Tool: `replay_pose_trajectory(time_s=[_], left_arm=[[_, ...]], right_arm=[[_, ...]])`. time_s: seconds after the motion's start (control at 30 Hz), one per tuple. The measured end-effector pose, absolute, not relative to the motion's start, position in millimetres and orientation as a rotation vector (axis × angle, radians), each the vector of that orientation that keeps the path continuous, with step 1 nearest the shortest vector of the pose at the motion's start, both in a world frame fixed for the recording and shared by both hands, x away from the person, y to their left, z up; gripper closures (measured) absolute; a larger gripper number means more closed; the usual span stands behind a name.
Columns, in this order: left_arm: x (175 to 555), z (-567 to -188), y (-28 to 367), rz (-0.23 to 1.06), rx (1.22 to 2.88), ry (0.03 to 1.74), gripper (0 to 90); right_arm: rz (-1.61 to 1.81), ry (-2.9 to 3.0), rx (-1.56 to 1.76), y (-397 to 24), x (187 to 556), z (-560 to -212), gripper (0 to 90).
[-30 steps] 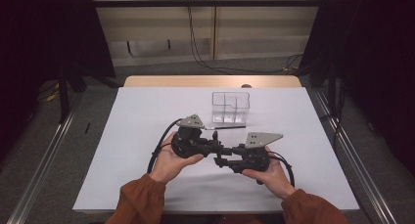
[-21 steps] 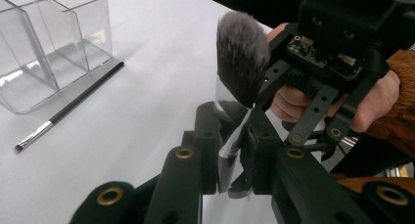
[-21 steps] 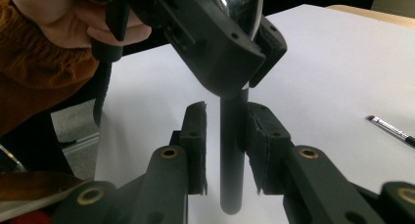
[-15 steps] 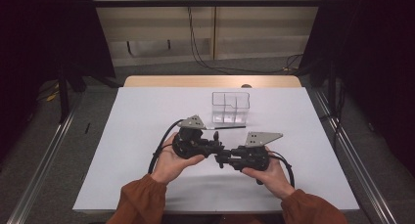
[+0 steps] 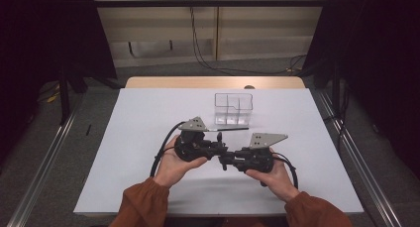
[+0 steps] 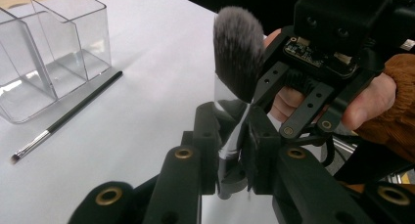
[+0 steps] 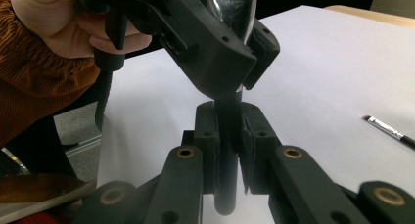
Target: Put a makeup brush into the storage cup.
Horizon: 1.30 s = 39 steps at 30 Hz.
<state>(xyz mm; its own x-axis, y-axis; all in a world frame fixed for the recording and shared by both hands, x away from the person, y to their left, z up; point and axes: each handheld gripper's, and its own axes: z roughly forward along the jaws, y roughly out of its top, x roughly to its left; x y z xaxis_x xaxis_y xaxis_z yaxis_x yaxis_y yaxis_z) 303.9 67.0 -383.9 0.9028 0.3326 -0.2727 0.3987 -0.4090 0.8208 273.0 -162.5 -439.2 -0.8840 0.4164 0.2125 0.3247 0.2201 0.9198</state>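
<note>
Makeup brush clamped by both left gripper and right gripper, midair.

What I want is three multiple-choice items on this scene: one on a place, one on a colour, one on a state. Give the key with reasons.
1. Relative to the clear organizer, the thin brush lies:
A inside it
B beside it, on the table
C on top of it

2. The fluffy brush has bristles that are:
A dark grey
B pink
C yellow

3. The left tongs are:
A wide open
B shut on the fluffy brush
C shut on the thin brush

Key: B, it lies flat outside the organizer's wall; A, the bristles show grey; B, both jaws press the brush's silver collar.
</note>
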Motion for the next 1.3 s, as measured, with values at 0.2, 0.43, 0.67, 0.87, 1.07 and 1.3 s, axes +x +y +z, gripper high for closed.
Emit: replay_pose_trajectory(time_s=[0.2, 0.43, 0.67, 0.87, 1.07, 1.3], left_arm=[[303.6, -385.5, 68.5, -0.055, 1.996, 0.539, 68.6], [301.9, -385.0, 71.7, 0.007, 1.961, 0.555, 52.9], [301.7, -387.9, 77.3, 0.049, 1.941, 0.573, 36.9], [303.6, -390.7, 86.0, 0.101, 1.929, 0.607, 22.7], [302.9, -393.1, 95.4, 0.155, 1.922, 0.627, 14.3], [303.6, -396.7, 100.6, 0.176, 1.895, 0.607, 7.8]], right_arm=[[1.761, 2.385, 0.745, -163.6, 273.7, -439.6, 79.6], [1.757, 2.362, 0.763, -167.0, 274.9, -439.4, 79.6], [1.751, 2.35, 0.771, -169.8, 274.8, -439.0, 79.6], [1.768, 2.34, 0.774, -172.0, 274.9, -439.0, 79.6], [1.763, 2.333, 0.778, -173.8, 274.8, -438.4, 79.6], [1.764, 2.321, 0.788, -177.0, 275.1, -437.5, 79.6]])
